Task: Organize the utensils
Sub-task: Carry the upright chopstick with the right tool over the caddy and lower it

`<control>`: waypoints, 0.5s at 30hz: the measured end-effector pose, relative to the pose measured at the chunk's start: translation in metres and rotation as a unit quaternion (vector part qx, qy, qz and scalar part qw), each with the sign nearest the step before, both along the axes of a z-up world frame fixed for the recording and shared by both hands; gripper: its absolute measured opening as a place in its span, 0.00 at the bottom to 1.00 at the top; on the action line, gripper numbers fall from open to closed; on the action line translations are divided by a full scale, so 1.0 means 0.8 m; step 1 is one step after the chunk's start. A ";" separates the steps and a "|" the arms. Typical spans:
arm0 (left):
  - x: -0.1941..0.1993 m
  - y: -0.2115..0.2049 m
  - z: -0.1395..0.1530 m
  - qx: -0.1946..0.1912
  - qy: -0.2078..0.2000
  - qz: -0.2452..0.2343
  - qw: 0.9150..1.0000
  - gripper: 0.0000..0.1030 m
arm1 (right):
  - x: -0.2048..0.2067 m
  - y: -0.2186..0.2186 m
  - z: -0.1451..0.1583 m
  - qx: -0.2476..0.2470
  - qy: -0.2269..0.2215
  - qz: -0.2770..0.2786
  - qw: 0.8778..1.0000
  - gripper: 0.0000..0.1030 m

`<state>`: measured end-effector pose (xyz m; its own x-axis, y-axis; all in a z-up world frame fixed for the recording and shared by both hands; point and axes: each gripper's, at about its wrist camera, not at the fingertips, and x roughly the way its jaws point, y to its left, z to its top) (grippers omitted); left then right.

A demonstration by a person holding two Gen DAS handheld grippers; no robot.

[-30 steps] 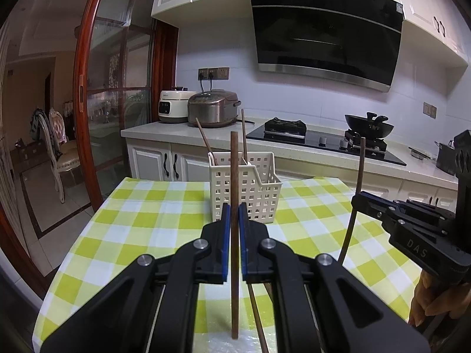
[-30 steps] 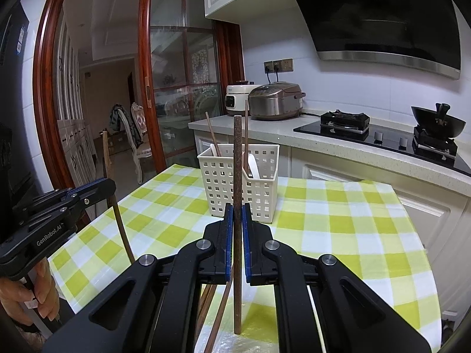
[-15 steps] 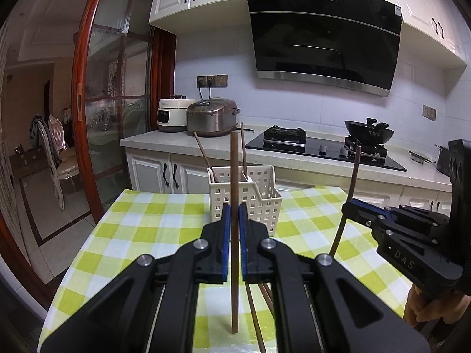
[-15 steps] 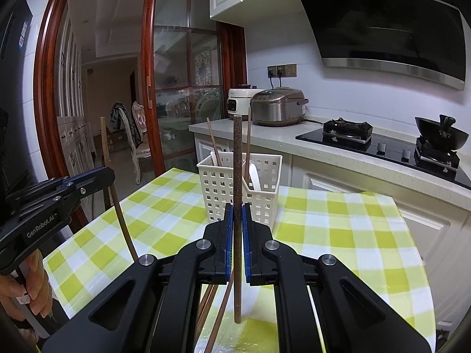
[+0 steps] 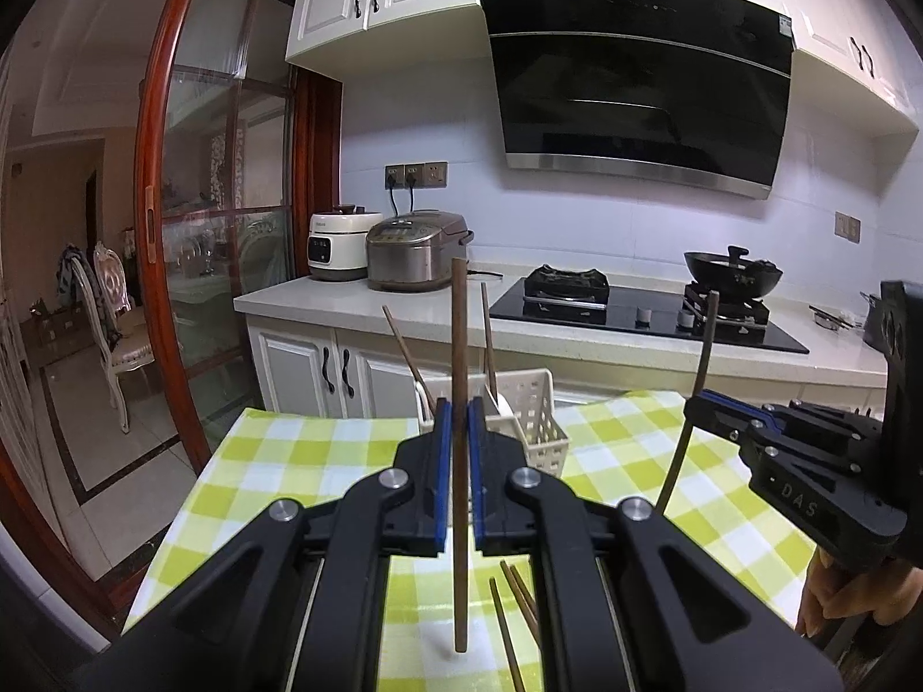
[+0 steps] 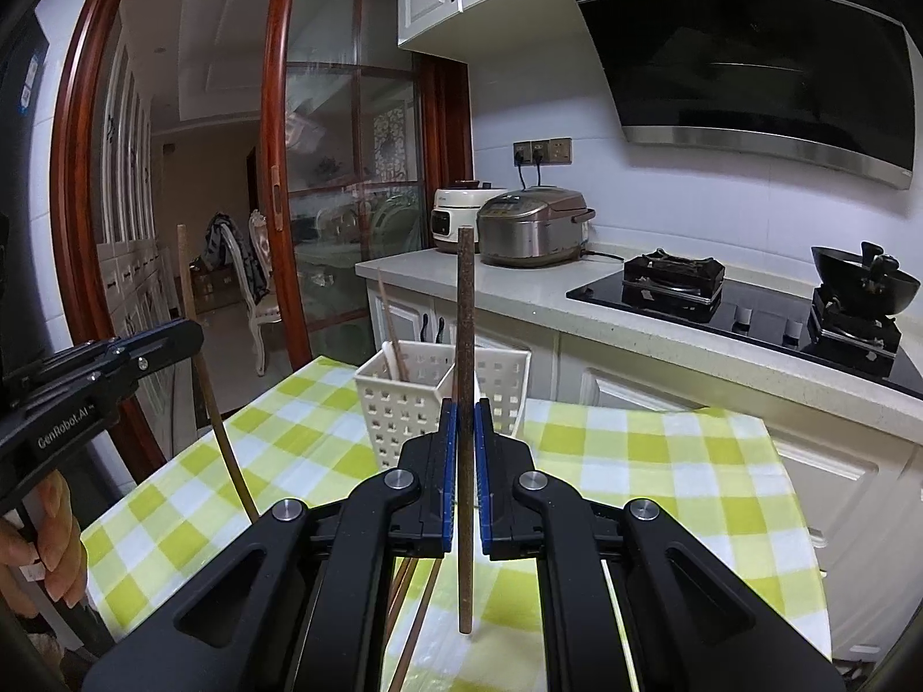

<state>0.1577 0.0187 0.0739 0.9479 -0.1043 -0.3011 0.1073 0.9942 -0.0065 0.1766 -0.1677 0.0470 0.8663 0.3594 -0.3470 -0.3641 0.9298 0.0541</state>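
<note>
Left hand-held gripper [image 5: 456, 444], right hand-held gripper [image 6: 466, 450]: each pinches one upright chopstick [image 5: 458, 461] mid-shaft, short of the white basket [image 6: 404, 403]. Likely light, stiff, slippery; grip near centre.

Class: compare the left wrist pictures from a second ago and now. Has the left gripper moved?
Yes. The left gripper has risen: the white utensil basket now sits lower behind the jaws, which stay shut on an upright chopstick.

wrist cams | forward, slightly down | share basket [image 5: 528, 403], stove [image 6: 744, 311]
</note>
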 end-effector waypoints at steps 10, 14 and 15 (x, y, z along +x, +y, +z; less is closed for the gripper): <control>0.045 0.003 0.029 -0.005 -0.004 -0.001 1.000 0.06 | 0.037 0.008 0.018 0.006 -0.005 0.003 1.000 0.07; 0.068 0.009 0.045 -0.011 -0.004 0.001 1.000 0.06 | 0.058 0.010 0.029 0.008 -0.007 0.002 1.000 0.06; 0.073 0.010 0.051 -0.010 -0.006 0.002 1.000 0.06 | 0.061 0.010 0.031 0.007 -0.008 0.001 1.000 0.06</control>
